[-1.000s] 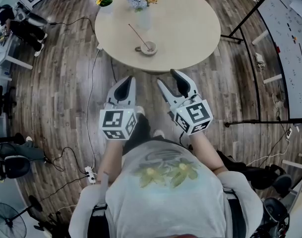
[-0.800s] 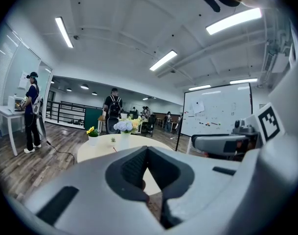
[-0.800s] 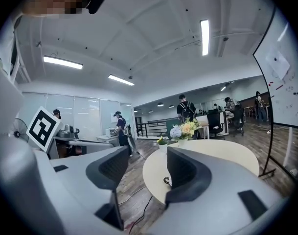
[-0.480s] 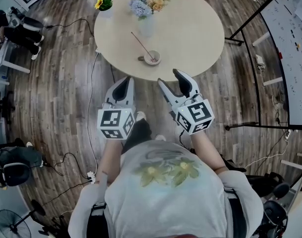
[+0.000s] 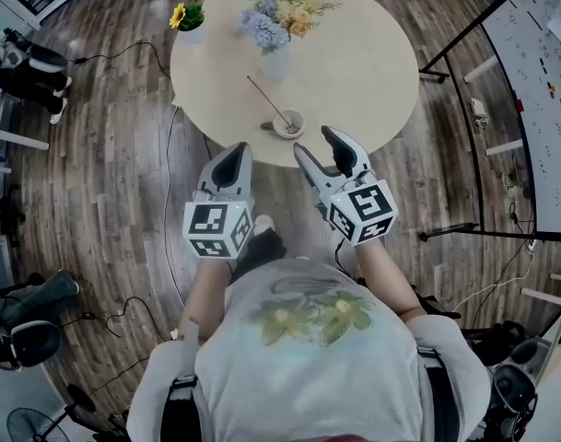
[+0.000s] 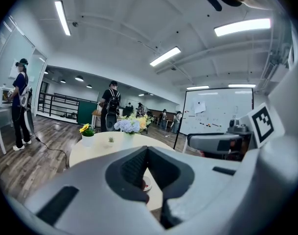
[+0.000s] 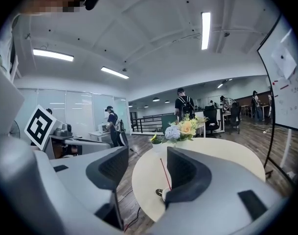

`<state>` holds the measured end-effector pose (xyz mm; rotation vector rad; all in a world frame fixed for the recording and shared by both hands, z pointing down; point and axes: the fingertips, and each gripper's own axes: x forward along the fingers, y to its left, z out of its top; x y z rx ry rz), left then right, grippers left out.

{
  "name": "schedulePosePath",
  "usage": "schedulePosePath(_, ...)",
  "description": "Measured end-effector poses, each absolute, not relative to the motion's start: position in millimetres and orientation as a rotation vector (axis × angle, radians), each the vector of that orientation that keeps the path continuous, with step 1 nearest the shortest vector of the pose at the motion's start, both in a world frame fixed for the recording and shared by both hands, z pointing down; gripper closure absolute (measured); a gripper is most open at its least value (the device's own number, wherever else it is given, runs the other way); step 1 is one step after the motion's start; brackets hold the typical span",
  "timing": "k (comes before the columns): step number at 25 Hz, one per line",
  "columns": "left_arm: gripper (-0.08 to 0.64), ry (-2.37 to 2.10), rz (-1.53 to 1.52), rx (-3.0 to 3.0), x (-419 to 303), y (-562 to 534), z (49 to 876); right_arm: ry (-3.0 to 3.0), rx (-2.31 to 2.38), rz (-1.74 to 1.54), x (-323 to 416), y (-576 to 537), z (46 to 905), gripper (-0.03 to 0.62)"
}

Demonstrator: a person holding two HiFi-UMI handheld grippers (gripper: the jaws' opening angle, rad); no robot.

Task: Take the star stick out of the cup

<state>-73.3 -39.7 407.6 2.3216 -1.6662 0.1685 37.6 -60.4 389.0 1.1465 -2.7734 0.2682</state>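
A small cup (image 5: 288, 123) stands near the front edge of the round pale table (image 5: 372, 53). A thin stick (image 5: 266, 99) leans out of it toward the back left; its top end is too small to make out. In the right gripper view the stick (image 7: 165, 174) and the cup (image 7: 162, 193) show between the jaws, partly behind the right finger. My right gripper (image 5: 323, 150) is open and empty, just short of the table edge. My left gripper (image 5: 229, 162) is shut and empty, a little left of the cup. Neither gripper touches anything.
A vase of flowers (image 5: 274, 58) stands behind the cup, and a small pot with a yellow flower (image 5: 190, 26) sits at the table's back left. A whiteboard on a stand (image 5: 538, 53) is at the right. Cables (image 5: 169, 155) run over the wooden floor, and a person (image 5: 22, 58) is at the far left.
The table and cup have drawn closer to both grippers as the person stepped forward. Both grippers keep their pose in front of the body.
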Motion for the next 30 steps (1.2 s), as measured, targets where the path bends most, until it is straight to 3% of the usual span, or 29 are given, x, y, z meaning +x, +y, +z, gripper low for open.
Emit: schedulePosePath(30,0.557,-1.596,0.166,2.234,-150,-132,450,-2.586,1.068,0.331,-46,-171,468,0.353)
